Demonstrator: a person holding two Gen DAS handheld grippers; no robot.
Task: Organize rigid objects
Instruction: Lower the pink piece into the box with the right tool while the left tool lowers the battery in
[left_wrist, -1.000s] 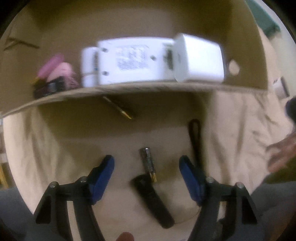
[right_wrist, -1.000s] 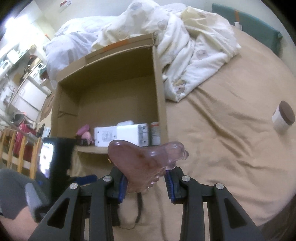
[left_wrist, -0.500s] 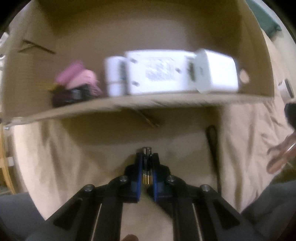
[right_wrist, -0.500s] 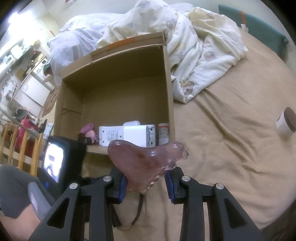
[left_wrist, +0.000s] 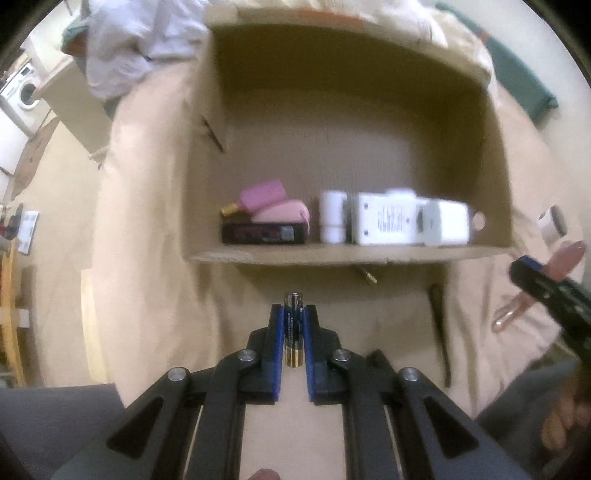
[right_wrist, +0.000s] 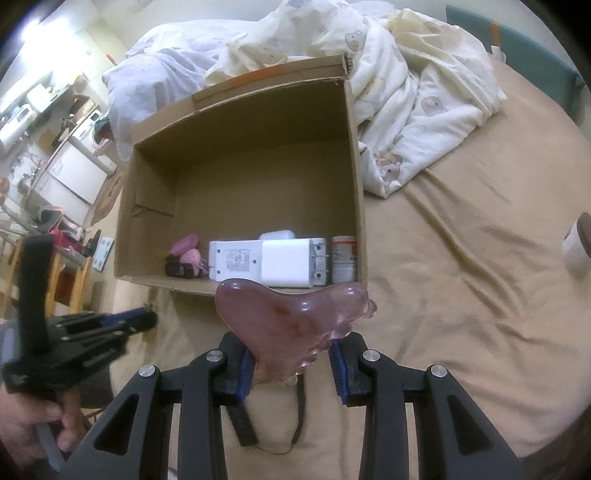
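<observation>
My left gripper (left_wrist: 293, 314) is shut on a black and gold battery (left_wrist: 293, 332), held above the tan bedsheet in front of the cardboard box (left_wrist: 351, 254). My right gripper (right_wrist: 291, 350) is shut on a pink translucent foot-shaped scraper (right_wrist: 291, 317), held in front of the box (right_wrist: 356, 177). Along the box's near wall lie pink items (left_wrist: 269, 206), a black flat box (left_wrist: 264, 233), white adapters (left_wrist: 391, 219) and a white bottle (right_wrist: 343, 258). The left gripper also shows in the right wrist view (right_wrist: 147, 319).
A black strap with a handle (right_wrist: 243, 424) lies on the sheet under my right gripper. A small gold object (left_wrist: 365, 275) lies by the box's front edge. A rumpled duvet (right_wrist: 406, 74) lies behind the box. A brown-lidded cup (right_wrist: 578, 243) stands at the right.
My left gripper closed on the battery and lifted it, pulling back from the box. The right gripper rose slightly, still holding the scraper.
</observation>
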